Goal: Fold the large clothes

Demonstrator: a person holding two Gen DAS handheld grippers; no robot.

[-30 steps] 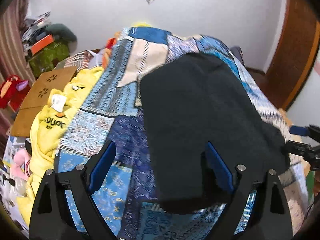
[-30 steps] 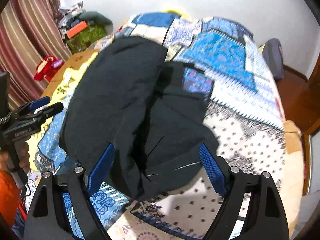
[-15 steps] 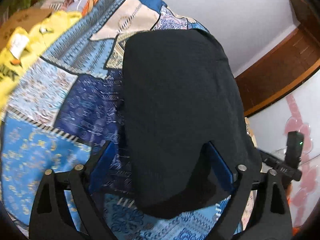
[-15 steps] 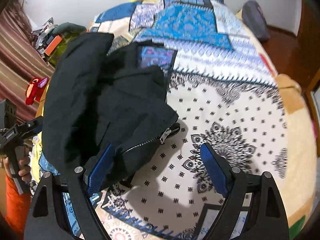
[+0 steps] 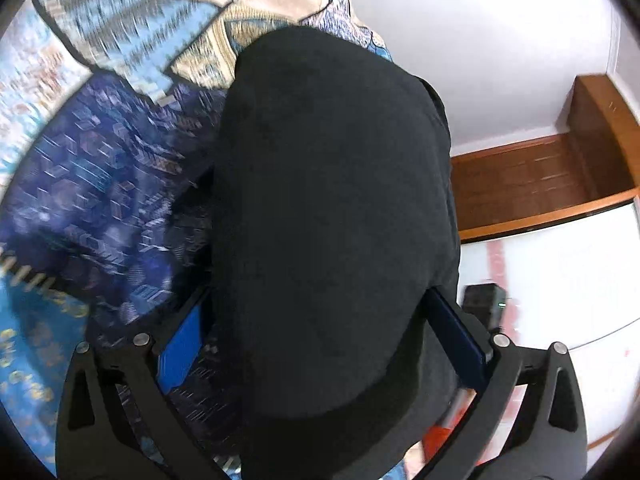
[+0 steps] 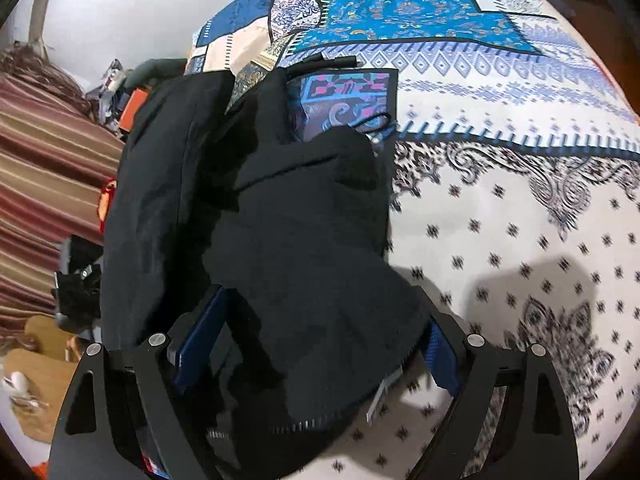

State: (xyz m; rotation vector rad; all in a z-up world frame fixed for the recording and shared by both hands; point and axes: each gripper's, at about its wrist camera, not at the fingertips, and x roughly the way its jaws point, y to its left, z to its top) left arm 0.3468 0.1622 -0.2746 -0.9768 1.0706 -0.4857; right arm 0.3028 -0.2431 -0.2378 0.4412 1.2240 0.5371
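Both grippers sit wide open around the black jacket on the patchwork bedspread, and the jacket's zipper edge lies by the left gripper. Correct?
Not quite: the zipper lies by the right gripper, as the right wrist view shows. The left gripper meets only plain black jacket. The rest stands.

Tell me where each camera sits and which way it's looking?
Left wrist: on the left gripper, looking forward along its fingers over the black jacket toward the white wall.
Right wrist: on the right gripper, looking across the patterned bedspread; its fingers show.
Both views share the jacket and bedspread.
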